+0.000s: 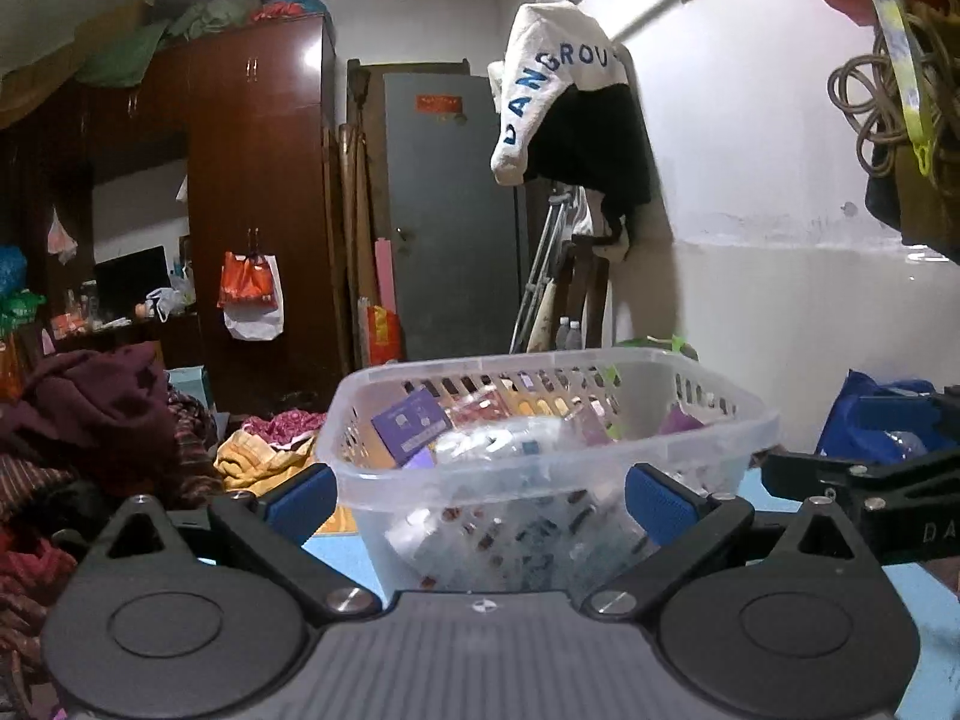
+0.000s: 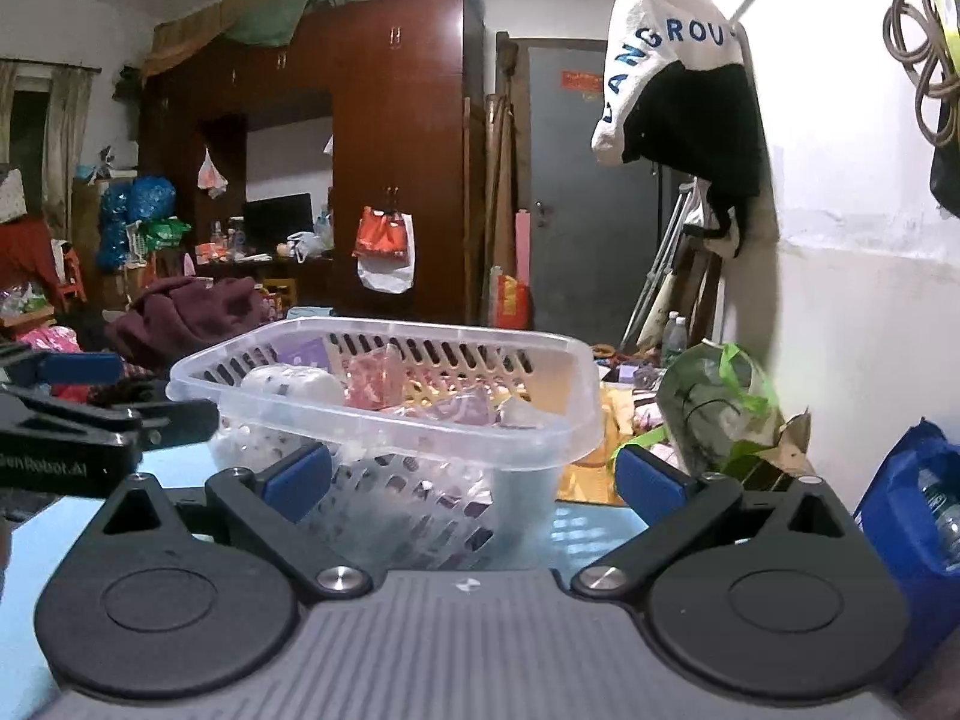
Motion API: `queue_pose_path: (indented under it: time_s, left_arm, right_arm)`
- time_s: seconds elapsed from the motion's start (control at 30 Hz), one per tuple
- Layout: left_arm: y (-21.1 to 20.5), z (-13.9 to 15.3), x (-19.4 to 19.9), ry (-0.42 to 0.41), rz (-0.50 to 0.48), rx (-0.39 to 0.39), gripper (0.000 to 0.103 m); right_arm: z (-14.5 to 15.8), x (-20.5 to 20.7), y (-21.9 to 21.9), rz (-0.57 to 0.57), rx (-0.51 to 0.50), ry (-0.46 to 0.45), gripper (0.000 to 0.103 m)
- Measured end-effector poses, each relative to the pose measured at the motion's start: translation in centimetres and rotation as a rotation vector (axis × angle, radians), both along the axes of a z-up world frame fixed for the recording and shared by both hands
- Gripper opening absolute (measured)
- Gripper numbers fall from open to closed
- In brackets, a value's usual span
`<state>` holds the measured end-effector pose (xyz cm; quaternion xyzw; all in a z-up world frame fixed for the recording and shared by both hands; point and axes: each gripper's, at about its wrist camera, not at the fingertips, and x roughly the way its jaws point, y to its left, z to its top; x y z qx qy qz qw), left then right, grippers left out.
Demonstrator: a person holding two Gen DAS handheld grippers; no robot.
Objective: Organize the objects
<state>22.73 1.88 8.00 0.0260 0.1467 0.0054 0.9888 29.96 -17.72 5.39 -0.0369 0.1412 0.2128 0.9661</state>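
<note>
One dark wooden wardrobe (image 1: pixel 252 192) fills the room far beyond both tongs, and one grey door (image 1: pixel 450 210) with a red notice (its writing too small to read) stands just to its right. One white garment (image 1: pixel 552 78) hangs high on the wall ahead and to the right of the tongs, its blue letters reading "ANGROU". One clear plastic basket (image 1: pixel 708 420) with slotted walls sits on the blue table (image 1: pixel 354 558) directly in front of both tongs, straight between the fingers of each. Inside it lie one purple box (image 1: pixel 411 423), a pink packet (image 2: pixel 375 381) and a white patterned roll (image 2: pixel 294 387); the rest is a blur through the plastic. The left gripper (image 1: pixel 480 495) is spread wide, blue pads level with the basket's sides, gripping nothing. The right gripper (image 2: pixel 474 477) gapes wide too, empty, the basket's near corner between its fingers. Seen from the right, the left tool's body reads "GenRobot.AI".
</note>
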Motion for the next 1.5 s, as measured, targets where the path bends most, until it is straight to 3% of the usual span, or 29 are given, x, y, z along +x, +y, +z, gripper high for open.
queue_pose_path:
  time_s: [0.33,1.5]
  left_arm:
    - [-0.4,-0.2,-0.2,0.047,-0.031,-0.022,0.103]
    - [-0.8,-0.4,0.0,0.076,-0.029,-0.043,0.103]
  right_arm:
    - [-0.5,-0.1,-0.5,-0.015,0.021,0.004,0.103]
    - [-0.3,-0.9,-1.2,0.009,0.035,-0.03,0.103]
